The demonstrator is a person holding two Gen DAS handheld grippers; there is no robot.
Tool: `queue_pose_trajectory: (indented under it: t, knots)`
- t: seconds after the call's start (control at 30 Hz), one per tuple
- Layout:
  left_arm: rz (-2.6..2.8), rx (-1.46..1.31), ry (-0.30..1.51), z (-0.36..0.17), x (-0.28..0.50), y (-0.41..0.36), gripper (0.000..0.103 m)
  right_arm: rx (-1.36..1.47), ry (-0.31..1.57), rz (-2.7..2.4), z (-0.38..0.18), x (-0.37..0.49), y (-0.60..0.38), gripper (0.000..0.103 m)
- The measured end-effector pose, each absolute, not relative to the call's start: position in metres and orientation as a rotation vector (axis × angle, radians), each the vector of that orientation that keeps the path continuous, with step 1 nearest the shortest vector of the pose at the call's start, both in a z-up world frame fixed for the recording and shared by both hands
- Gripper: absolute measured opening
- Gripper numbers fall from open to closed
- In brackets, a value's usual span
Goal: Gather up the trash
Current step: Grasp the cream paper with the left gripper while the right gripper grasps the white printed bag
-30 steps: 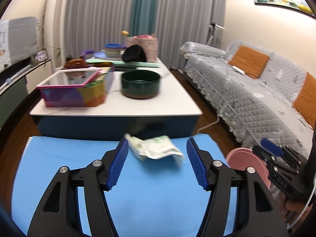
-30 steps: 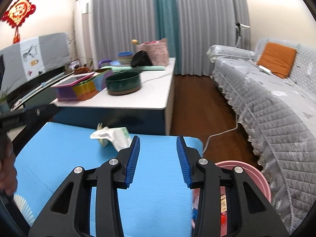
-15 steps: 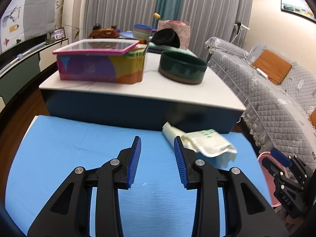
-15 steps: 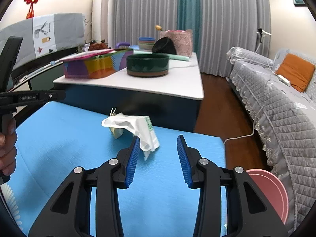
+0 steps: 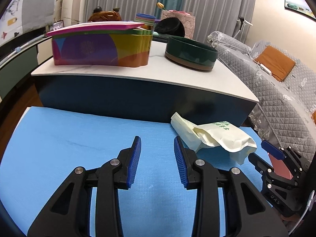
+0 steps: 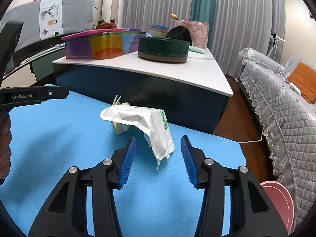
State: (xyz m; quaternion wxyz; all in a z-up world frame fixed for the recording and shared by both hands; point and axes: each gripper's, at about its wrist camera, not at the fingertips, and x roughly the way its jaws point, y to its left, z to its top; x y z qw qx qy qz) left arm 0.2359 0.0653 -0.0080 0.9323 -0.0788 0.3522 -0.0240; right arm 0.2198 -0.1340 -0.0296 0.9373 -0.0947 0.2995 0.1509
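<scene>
One crumpled cream paper bag with green print (image 6: 146,122), centre of the right wrist view, on one blue mat (image 6: 59,134). One white-topped low table (image 5: 158,73) across the middle, bearing one multicoloured box with a pink lid (image 5: 100,47), one dark green round bowl (image 5: 190,53), one stack of pastel bowls (image 5: 145,18), one black rounded object (image 5: 169,26) and one pink lace-patterned bag (image 5: 182,20). One pink bin (image 6: 280,203), lower right. One grey quilted sofa (image 6: 286,102), right, with one orange cushion (image 6: 302,79) in that view.

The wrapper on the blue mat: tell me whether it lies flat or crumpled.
Crumpled. The wrapper is bent into a hump on the blue mat, with one end hanging down and a folded end tucked beneath; the left wrist view shows creases too.
</scene>
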Motion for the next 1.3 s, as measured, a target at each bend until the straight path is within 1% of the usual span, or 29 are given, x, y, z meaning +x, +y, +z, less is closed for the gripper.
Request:
queue_pose_trajectory:
  t: [0.03, 0.07, 0.1, 0.2, 0.27, 0.4, 0.53, 0.6, 0.63, 0.67, 0.7, 0.83, 0.93, 1.0, 1.07, 1.13, 1.17, 1.2, 1.23, 1.3]
  knots:
    - [-0.053, -0.156, 0.721, -0.009, 0.239, 0.063, 0.035, -0.190, 0.615, 0.313, -0.030, 0.220, -0.135, 0.031]
    - [-0.057, -0.154, 0.721, -0.010, 0.241, 0.061, 0.035, -0.188, 0.618, 0.318, -0.029, 0.220, -0.136, 0.020]
    - [-0.061, -0.154, 0.722, -0.011, 0.242, 0.060, 0.035, -0.189, 0.618, 0.322, -0.028, 0.219, -0.136, 0.013]
    - [-0.071, -0.153, 0.728, -0.017, 0.249, 0.054, 0.034, -0.195, 0.612, 0.326, -0.025, 0.215, -0.139, 0.003]
    - [-0.081, -0.154, 0.735, -0.021, 0.254, 0.049, 0.035, -0.205, 0.602, 0.314, -0.021, 0.212, -0.142, 0.001]
    - [-0.103, -0.150, 0.745, -0.028, 0.260, 0.037, 0.035, -0.191, 0.595, 0.295, -0.013, 0.210, -0.156, 0.000]
    - [-0.111, -0.157, 0.750, -0.030, 0.266, 0.029, 0.035, -0.166, 0.609, 0.304, -0.013, 0.209, -0.167, 0.001]
    - [-0.111, -0.170, 0.751, -0.031, 0.269, 0.028, 0.035, -0.157, 0.625, 0.335, -0.015, 0.208, -0.168, 0.008]
    - [-0.110, -0.176, 0.752, -0.031, 0.270, 0.028, 0.035, -0.161, 0.632, 0.350, -0.016, 0.207, -0.167, 0.013]
    - [-0.109, -0.179, 0.753, -0.032, 0.270, 0.028, 0.035, -0.169, 0.629, 0.355, -0.017, 0.205, -0.165, 0.031]
    - [-0.106, -0.181, 0.757, -0.033, 0.271, 0.028, 0.035, -0.182, 0.621, 0.357, -0.018, 0.203, -0.161, 0.044]
    - [-0.085, -0.184, 0.785, -0.039, 0.276, 0.028, 0.035, -0.186, 0.625, 0.373, -0.021, 0.204, -0.154, 0.045]
    - [-0.092, -0.186, 0.807, -0.043, 0.279, 0.026, 0.035, -0.169, 0.632, 0.390, -0.022, 0.206, -0.152, 0.049]
    - [-0.095, -0.175, 0.826, -0.047, 0.281, 0.024, 0.035, -0.171, 0.634, 0.400, -0.024, 0.207, -0.149, 0.053]
    - [-0.095, -0.176, 0.838, -0.050, 0.281, 0.024, 0.034, -0.178, 0.641, 0.415, -0.027, 0.208, -0.145, 0.055]
    - [-0.102, -0.181, 0.857, -0.053, 0.284, 0.026, 0.017, -0.182, 0.646, 0.429, -0.029, 0.208, -0.141, 0.057]
    - [-0.104, -0.183, 0.863, -0.053, 0.285, 0.027, 0.013, -0.184, 0.649, 0.438, -0.030, 0.208, -0.140, 0.058]
    - [-0.106, -0.187, 0.867, -0.053, 0.285, 0.028, 0.005, -0.188, 0.652, 0.445, -0.031, 0.208, -0.138, 0.060]
    - [-0.108, -0.191, 0.867, -0.053, 0.284, 0.029, 0.003, -0.194, 0.655, 0.451, -0.031, 0.208, -0.136, 0.060]
    - [-0.105, -0.197, 0.868, -0.053, 0.283, 0.031, 0.002, -0.205, 0.665, 0.464, -0.034, 0.208, -0.133, 0.062]
